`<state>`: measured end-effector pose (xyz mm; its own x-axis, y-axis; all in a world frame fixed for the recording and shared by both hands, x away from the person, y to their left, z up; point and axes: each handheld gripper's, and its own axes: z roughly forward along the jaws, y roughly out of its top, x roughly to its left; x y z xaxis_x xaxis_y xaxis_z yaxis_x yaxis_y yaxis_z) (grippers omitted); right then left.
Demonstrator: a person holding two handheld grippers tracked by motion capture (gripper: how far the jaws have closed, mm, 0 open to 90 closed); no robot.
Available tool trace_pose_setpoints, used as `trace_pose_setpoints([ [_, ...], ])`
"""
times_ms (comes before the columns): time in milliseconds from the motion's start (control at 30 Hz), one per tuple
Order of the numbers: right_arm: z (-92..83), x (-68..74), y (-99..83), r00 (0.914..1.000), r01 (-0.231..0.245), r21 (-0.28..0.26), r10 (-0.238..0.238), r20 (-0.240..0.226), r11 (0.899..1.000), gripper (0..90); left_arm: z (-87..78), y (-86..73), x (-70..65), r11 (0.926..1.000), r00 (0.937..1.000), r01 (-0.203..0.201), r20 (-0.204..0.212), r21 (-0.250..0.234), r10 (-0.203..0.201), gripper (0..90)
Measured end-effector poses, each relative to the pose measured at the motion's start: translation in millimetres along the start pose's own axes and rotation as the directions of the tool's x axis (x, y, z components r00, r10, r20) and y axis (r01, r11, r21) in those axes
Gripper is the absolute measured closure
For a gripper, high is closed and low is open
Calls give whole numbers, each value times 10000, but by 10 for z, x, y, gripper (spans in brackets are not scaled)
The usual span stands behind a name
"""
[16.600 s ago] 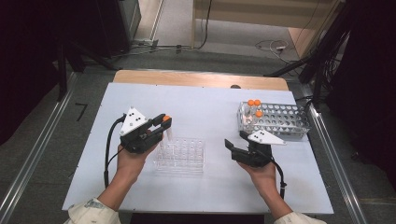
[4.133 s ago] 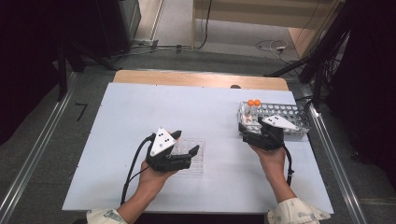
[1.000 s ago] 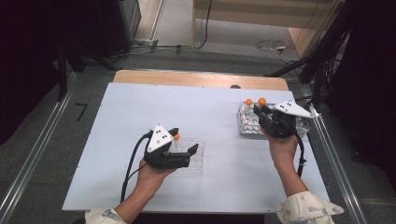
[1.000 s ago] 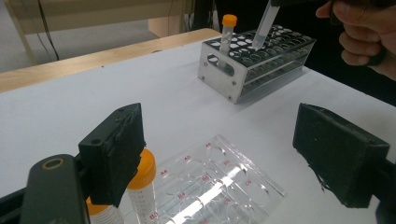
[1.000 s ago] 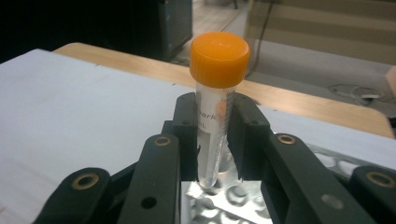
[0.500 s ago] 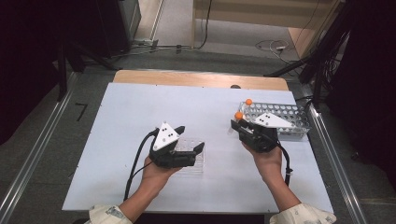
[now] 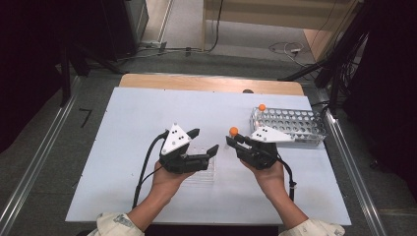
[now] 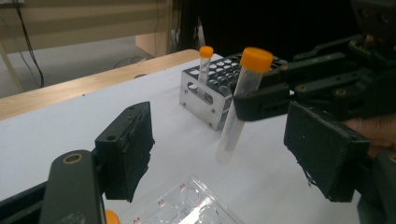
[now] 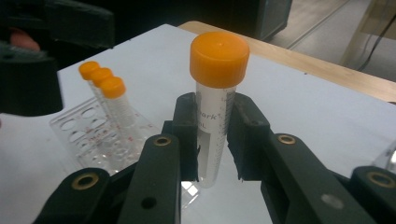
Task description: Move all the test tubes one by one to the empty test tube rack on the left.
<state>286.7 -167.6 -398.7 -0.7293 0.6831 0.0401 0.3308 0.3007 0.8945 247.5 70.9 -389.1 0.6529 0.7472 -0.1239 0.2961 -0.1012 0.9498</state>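
Note:
My right gripper (image 7: pixel 235 141) is shut on a clear tube with an orange cap (image 7: pixel 233 131) and holds it upright above the white table. In the right gripper view the tube (image 9: pixel 212 135) sits between the pads of the right gripper (image 9: pixel 212 142). My left gripper (image 7: pixel 204 141) hovers over the clear plastic rack (image 7: pixel 202 169); its jaws have just been closing and stand open with nothing gripped. In the left gripper view the held tube (image 8: pixel 238 107) stands beyond the left gripper (image 8: pixel 224 154). The clear rack (image 9: pixel 88 135) holds three orange-capped tubes (image 9: pixel 100 77).
A metal rack (image 7: pixel 290 125) stands at the table's right with one orange-capped tube (image 7: pixel 262 107) at its far left corner. The white tabletop (image 7: pixel 123 147) ends in a wooden strip (image 7: pixel 211 82) at the far side. Dark stands and cables surround the table.
My right gripper has carried the tube from above the metal rack leftward and toward the person, close to the left gripper. The left gripper has stayed over the clear rack.

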Motion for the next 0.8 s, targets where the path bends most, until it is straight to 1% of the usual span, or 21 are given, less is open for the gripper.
trace_pose_setpoints([
  [67, 20, 37, 4, 9998, 39, 57, -38, -192, 10000, 717, 0, 14, 0, 10000, 9999, 85, 92, -47, -84, 277],
  [267, 74, 182, 27, 9974, 241, 168, -229, -691, 9996, 716, 6, 35, -18, 9999, 9997, 3, 261, -163, 1, 340],
  [300, 95, 215, 28, 9961, 342, 209, -324, -821, 9992, 716, 8, 35, -19, 9999, 9996, -13, 266, -157, 17, 345],
  [400, 147, 294, 28, 9936, 452, 337, -415, -1048, 9984, 716, 13, 28, -26, 9999, 9994, -74, 345, -113, 78, 379],
  [467, 181, 333, 32, 9920, 527, 371, -481, -1165, 9979, 716, 19, 21, -32, 9999, 9989, -121, 450, -64, 124, 423],
  [667, 223, 412, 52, 9884, 643, 402, -581, -1406, 9971, 716, 11, 6, -19, 9999, 9993, -134, 340, -42, 136, 516],
  [800, 232, 429, 61, 9863, 717, 395, -649, -1515, 9966, 716, 25, -16, -4, 9999, 9995, -106, 289, 59, 104, 547],
])
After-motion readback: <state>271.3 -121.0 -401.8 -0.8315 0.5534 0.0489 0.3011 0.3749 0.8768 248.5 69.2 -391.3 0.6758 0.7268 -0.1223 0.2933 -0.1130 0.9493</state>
